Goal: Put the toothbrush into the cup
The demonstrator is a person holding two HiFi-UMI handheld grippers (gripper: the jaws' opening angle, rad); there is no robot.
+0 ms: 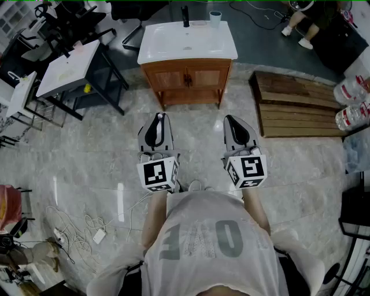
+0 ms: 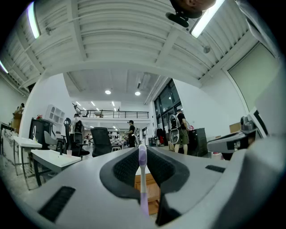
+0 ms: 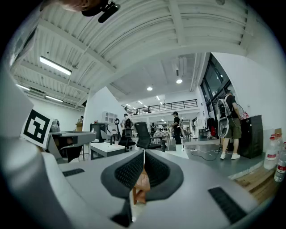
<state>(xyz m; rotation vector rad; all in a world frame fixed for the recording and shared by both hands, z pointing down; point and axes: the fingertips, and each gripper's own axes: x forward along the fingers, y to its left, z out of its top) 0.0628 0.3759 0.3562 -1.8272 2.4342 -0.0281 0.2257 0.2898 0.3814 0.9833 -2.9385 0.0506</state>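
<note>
The left gripper (image 2: 142, 150) pinched an upright white-and-purple toothbrush (image 2: 143, 185) between its pads, level and held out short of the front of the wooden washstand (image 1: 187, 75), toward its left half. The right gripper (image 3: 143, 154) was level before the washstand's right half, its jaws pressed together with nothing between them. The cup (image 1: 215, 18) stood at the back of the washstand's white top, just right of the black tap (image 1: 185, 16).
</note>
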